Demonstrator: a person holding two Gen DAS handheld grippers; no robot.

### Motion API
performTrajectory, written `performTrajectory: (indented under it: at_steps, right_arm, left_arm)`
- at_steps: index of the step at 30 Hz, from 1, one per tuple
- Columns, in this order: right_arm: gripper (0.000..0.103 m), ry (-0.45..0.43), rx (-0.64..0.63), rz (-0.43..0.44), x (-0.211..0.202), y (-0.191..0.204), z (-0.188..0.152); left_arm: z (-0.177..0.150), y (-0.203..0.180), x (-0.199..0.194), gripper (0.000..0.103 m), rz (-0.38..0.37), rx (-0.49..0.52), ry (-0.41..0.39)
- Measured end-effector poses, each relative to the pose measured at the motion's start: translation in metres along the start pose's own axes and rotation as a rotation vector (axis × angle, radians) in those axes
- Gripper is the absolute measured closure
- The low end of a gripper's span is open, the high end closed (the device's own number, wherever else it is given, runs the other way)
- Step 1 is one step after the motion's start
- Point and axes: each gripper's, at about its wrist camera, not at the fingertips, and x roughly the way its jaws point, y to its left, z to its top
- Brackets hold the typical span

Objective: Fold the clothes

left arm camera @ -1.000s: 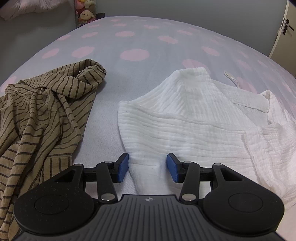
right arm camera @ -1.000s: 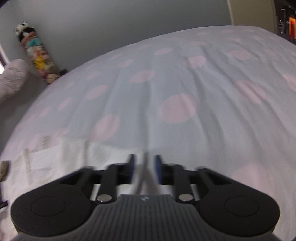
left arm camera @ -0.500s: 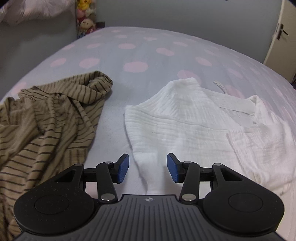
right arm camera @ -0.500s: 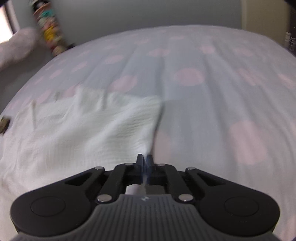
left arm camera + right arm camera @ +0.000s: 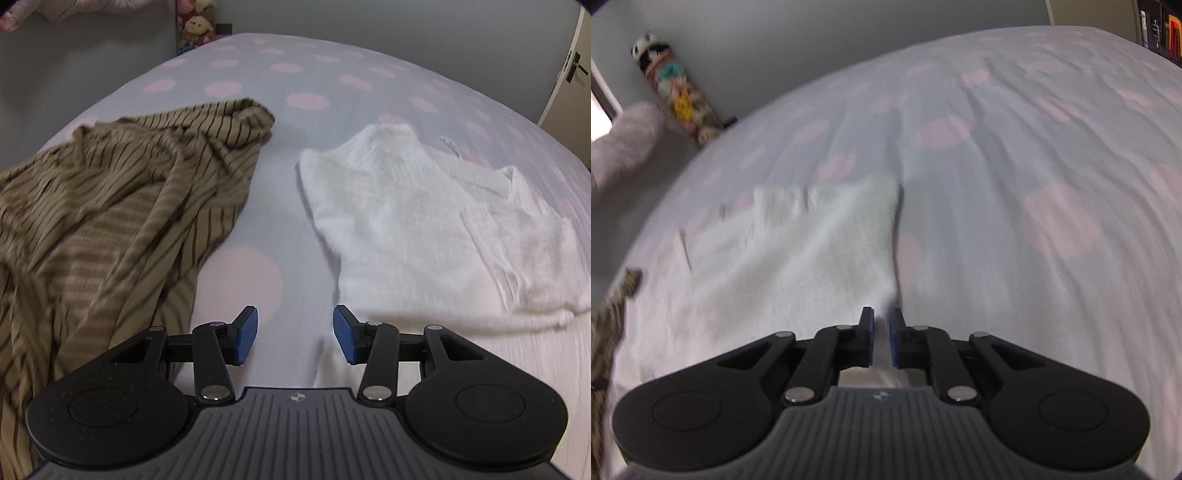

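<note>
Lying white shirt, striped garment, bed

White top, olive-striped garment

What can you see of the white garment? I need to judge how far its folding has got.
The white garment is crinkled, gauze-like cloth lying mostly flat on the dotted bedspread, sleeve ends spread, a small tag at its far edge. It lies apart from the striped garment. The right gripper pinches its near edge, jaws nearly closed; the left gripper is open at its hem.
</note>
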Motion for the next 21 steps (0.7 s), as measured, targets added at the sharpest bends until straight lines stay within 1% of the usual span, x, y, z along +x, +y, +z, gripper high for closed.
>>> performTrajectory:
  at_steps: [3, 5, 7, 8, 9, 10, 11, 14, 18, 21]
  right_arm:
    - [0.091, -0.001, -0.009, -0.047, -0.001, -0.006, -0.011]
    - [0.090, -0.013, 0.035, -0.054, -0.010, -0.010, -0.012]
    - [0.089, -0.011, 0.031, -0.042, -0.026, -0.007, -0.014]
    - [0.086, -0.010, 0.013, -0.031, -0.035, -0.004, -0.016]
    - [0.077, -0.007, -0.006, -0.018, -0.045, -0.002, -0.019]
    - [0.072, -0.002, -0.028, -0.001, -0.056, 0.002, -0.023]
    - [0.068, 0.006, -0.051, 0.019, -0.068, 0.006, -0.029]
    - [0.069, 0.042, -0.128, 0.078, -0.101, 0.020, -0.051]
    - [0.068, 0.131, -0.226, 0.136, -0.139, 0.037, -0.088]
    - [0.066, 0.191, -0.305, 0.162, -0.164, 0.049, -0.116]
  left_arm:
    - [-0.014, 0.003, -0.012, 0.060, -0.006, -0.004, 0.025]
    - [-0.023, 0.006, -0.022, 0.060, -0.011, -0.002, 0.041]
    - [-0.032, 0.009, -0.033, 0.060, -0.021, 0.011, 0.052]
    - [-0.037, 0.009, -0.039, 0.060, -0.028, 0.021, 0.057]
    - [-0.042, 0.010, -0.046, 0.060, -0.036, 0.034, 0.061]
    - [-0.047, 0.010, -0.053, 0.060, -0.045, 0.051, 0.065]
    - [-0.053, 0.008, -0.060, 0.060, -0.055, 0.073, 0.069]
    - [-0.070, -0.001, -0.083, 0.060, -0.097, 0.154, 0.075]
    - [-0.092, -0.016, -0.113, 0.060, -0.158, 0.262, 0.083]
    - [-0.114, -0.029, -0.133, 0.060, -0.198, 0.384, 0.113]
